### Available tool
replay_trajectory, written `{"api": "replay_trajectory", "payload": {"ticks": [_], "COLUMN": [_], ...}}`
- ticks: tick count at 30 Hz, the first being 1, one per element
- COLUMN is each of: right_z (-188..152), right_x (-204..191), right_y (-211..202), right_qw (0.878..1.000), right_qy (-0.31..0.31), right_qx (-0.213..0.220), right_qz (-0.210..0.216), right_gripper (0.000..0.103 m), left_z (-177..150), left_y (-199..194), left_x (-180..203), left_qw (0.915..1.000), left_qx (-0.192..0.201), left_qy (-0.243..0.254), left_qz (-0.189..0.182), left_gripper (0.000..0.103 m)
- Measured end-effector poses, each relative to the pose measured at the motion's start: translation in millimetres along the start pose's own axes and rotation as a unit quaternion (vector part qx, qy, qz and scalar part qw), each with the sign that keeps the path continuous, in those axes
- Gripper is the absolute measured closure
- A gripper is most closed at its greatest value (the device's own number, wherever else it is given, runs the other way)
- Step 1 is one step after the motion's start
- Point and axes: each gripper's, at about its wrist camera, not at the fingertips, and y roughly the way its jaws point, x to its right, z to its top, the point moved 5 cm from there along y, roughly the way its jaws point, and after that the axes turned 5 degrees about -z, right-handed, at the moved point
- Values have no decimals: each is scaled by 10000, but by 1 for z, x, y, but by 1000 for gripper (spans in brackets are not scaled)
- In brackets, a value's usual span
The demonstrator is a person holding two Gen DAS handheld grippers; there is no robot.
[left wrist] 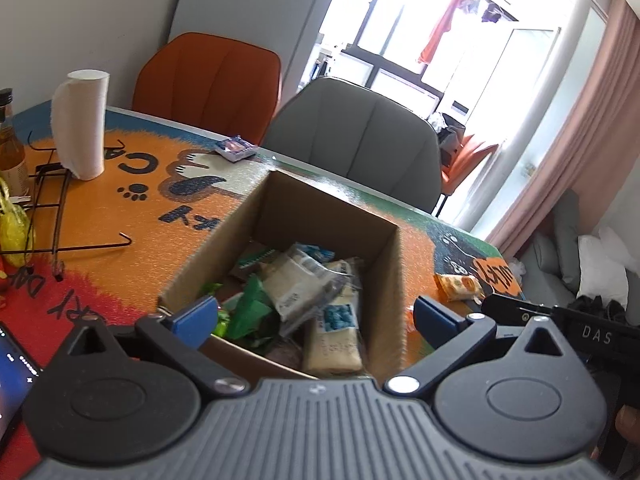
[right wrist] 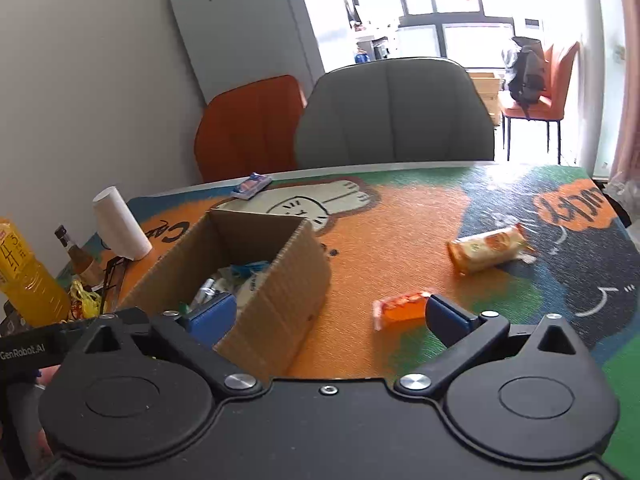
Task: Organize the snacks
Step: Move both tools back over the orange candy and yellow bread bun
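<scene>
Right wrist view: right gripper jaws wide apart, empty, straddling near wall of cardboard box. Small orange packet on mat, just beside right finger. Likely light, crinkly, slippery film, crushable contents; pinch across short width at middle. Left gripper spread wide, empty, over box holding snacks.

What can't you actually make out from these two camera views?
- Left wrist view: the bottom layer of the cardboard box is hidden under piled snack packets.
- Left wrist view: the phone is cut off by the picture's left edge.
- Right wrist view: most of the box's contents are hidden behind its near wall.
- Right wrist view: print on the small orange packet is blurred.
</scene>
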Motion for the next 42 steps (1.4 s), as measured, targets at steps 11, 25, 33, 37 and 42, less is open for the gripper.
{"api": "replay_trajectory", "payload": {"ticks": [11,25,33,37,42], "right_z": [-11,-24,-19,-16,-13], "right_x": [50,105,122,131,141], "right_y": [-13,-21,-19,-13,-8], "right_qw": [9991,9965,9952,9943,9932], "right_qy": [377,769,913,1016,1107], "right_qx": [0,79,157,165,200], "right_qz": [-210,-330,-303,-294,-287], "right_gripper": [0,0,0,0,0], "left_z": [-8,-20,-23,-26,-30], "left_y": [5,28,40,52,72], "left_x": [38,88,110,119,124], "left_qw": [9986,9968,9956,9953,9951], "left_qx": [31,-198,-153,-177,-328], "left_qy": [486,492,647,666,635], "left_qz": [-220,-595,-667,-674,-679], "left_gripper": [0,0,2,10,25]}}
